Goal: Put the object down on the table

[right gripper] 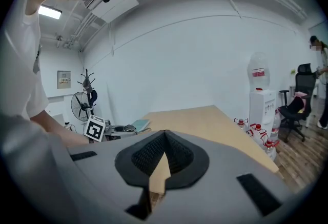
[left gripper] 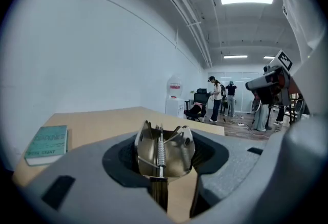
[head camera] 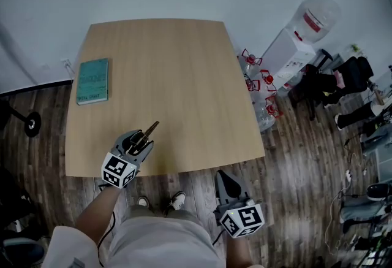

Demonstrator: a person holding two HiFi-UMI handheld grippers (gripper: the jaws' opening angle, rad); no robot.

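A brass-coloured metal tool [head camera: 150, 129] with a coil spring sticks out of my left gripper [head camera: 142, 140], which is shut on it. It hangs over the near left part of the wooden table [head camera: 177, 70]. In the left gripper view the tool [left gripper: 163, 152] stands upright between the grey jaws, spring facing the camera. I cannot tell from these views whether it touches the tabletop. My right gripper [head camera: 229, 186] is off the table, over the floor by the front edge. Its jaws [right gripper: 163, 141] meet at the tip with nothing between them.
A teal book [head camera: 93, 80] lies at the table's left edge, also visible as the book [left gripper: 47, 145] in the left gripper view. A water dispenser [head camera: 300, 37] and red-capped bottles [head camera: 257, 80] stand right of the table. People [left gripper: 216, 97] stand far back in the room.
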